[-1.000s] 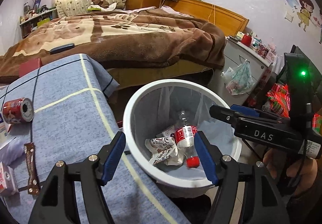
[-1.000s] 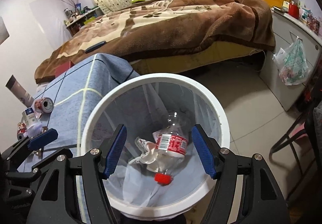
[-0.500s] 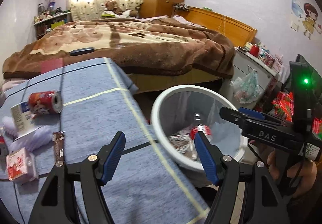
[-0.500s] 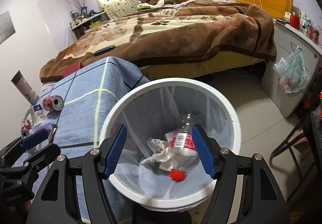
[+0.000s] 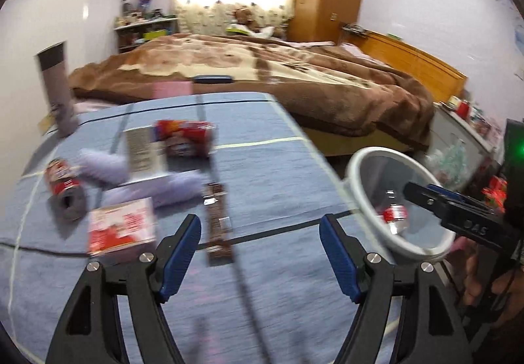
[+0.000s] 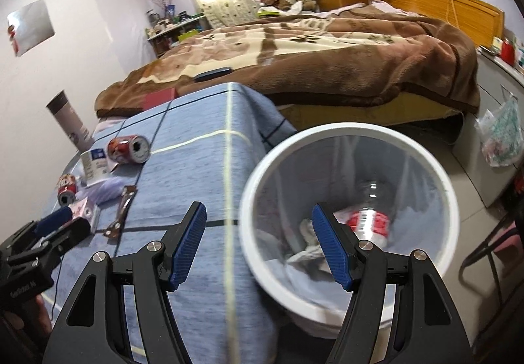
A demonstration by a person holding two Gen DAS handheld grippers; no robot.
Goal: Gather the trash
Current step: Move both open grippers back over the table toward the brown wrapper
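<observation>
The remaining trash lay scattered over the left part of the tabletop (image 5: 278, 187), which was covered in blue cloth. Nearest the left gripper (image 5: 260, 252) was a brown wrapper (image 5: 216, 220), flat on the cloth with its near end just ahead of the gap between the jaws and a little left of centre. The jaws stood wide apart and held nothing. By its look the wrapper was thin, light, limp and probably slick, so a pinch across its narrow width near the middle would likely serve best; a flat-lying film may slide rather than lift.

Left of the left jaw sat a small pink carton (image 5: 121, 229), light and stiff enough to take across its flat faces. Farther back lay a crumpled lilac bag (image 5: 157, 190), soft and easily gathered, and two red cans: one (image 5: 64, 189) toward the left edge, one (image 5: 186, 138) near the far edge. Both looked light, rigid and prone to roll, so best gripped across the body.

The right gripper (image 6: 258, 243) was likewise wide apart and empty, straddling the rim of the white bin (image 6: 262, 174) off the tabletop's right edge, where a plastic bottle (image 6: 370, 223) and crumpled paper already lay.
</observation>
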